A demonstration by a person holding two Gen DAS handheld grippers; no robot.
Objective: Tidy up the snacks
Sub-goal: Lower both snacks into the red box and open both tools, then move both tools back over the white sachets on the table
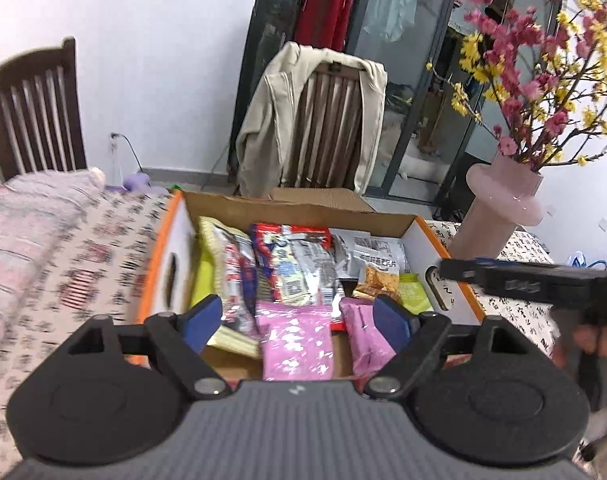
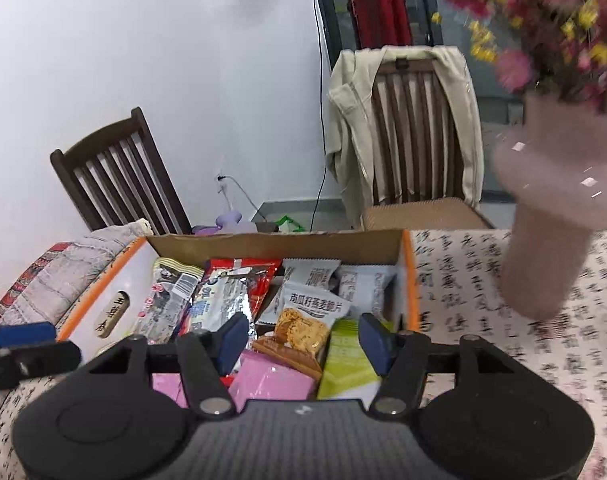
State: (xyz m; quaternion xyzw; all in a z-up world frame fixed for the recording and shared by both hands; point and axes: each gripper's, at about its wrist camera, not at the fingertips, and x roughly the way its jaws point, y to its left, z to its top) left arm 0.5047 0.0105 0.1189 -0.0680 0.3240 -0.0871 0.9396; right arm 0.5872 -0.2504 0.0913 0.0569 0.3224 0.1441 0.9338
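Observation:
An orange-edged cardboard box (image 1: 435, 240) on the table holds several snack packets: a pink packet (image 1: 295, 340), a silver and red packet (image 1: 291, 256), a pumpkin-seed crisp packet (image 2: 311, 312) and a green packet (image 2: 349, 356). The box also shows in the right wrist view (image 2: 407, 268). My left gripper (image 1: 299, 322) is open and empty above the box's near end, over the pink packet. My right gripper (image 2: 303, 340) is open and empty above the box's near right part. The right gripper's body appears at the right of the left wrist view (image 1: 523, 280).
A pink vase (image 1: 499, 208) with pink and yellow flowers stands right of the box, close to the right gripper (image 2: 551, 216). The table has a calligraphy-print cloth (image 2: 483, 312). A chair with a beige jacket (image 1: 315, 120) stands behind; another dark chair (image 2: 115, 176) is at the left.

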